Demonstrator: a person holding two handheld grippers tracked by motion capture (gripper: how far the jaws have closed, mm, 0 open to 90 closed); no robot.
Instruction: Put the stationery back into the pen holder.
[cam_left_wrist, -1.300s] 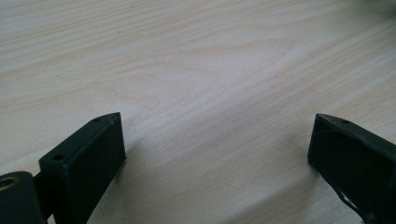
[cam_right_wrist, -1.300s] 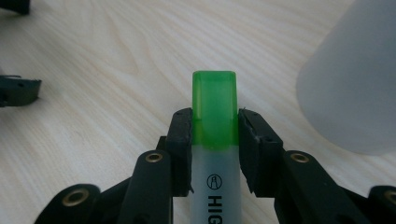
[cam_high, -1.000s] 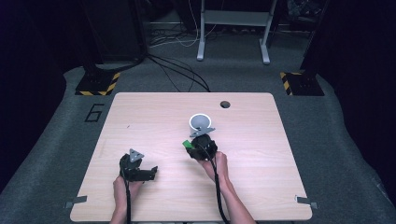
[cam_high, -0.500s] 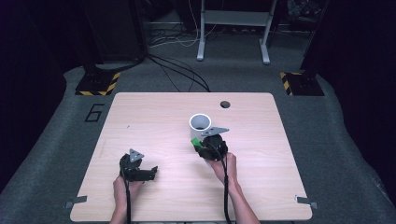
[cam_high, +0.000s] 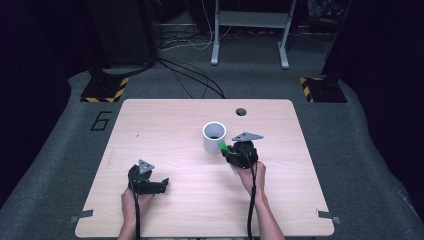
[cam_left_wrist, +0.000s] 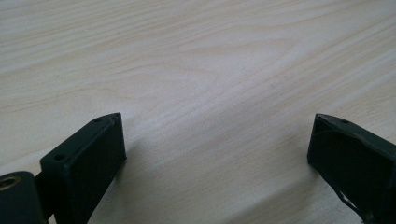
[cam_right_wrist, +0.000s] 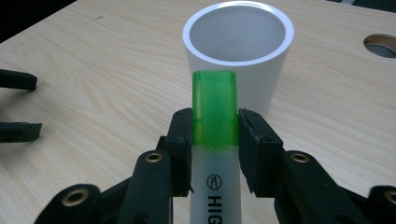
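Right gripper (cam_right_wrist: 215, 128) clamps a green-capped highlighter (cam_right_wrist: 215, 116) just beside a white cylindrical cup (cam_right_wrist: 238, 51); left gripper (cam_left_wrist: 215, 149) rests with jaws set wide.

In the high view, the cup (cam_high: 214, 136) stands upright near the centre of the wooden table (cam_high: 165, 125), with the right gripper (cam_high: 231, 151) at its 4 o'clock and the highlighter cap (cam_high: 223, 146) pointing toward the cup wall. In the right gripper view, both jaws press the marker at the cap seam; the cap tip sits level with the upper cup wall, below the rim; contact cannot be determined. The left gripper (cam_high: 159, 186) lies at the cup's 7 o'clock, well apart, near the front edge, with nothing between its jaws but bare tabletop (cam_left_wrist: 210, 70). A round cable hole (cam_high: 241, 111) lies at the cup's 1 o'clock.
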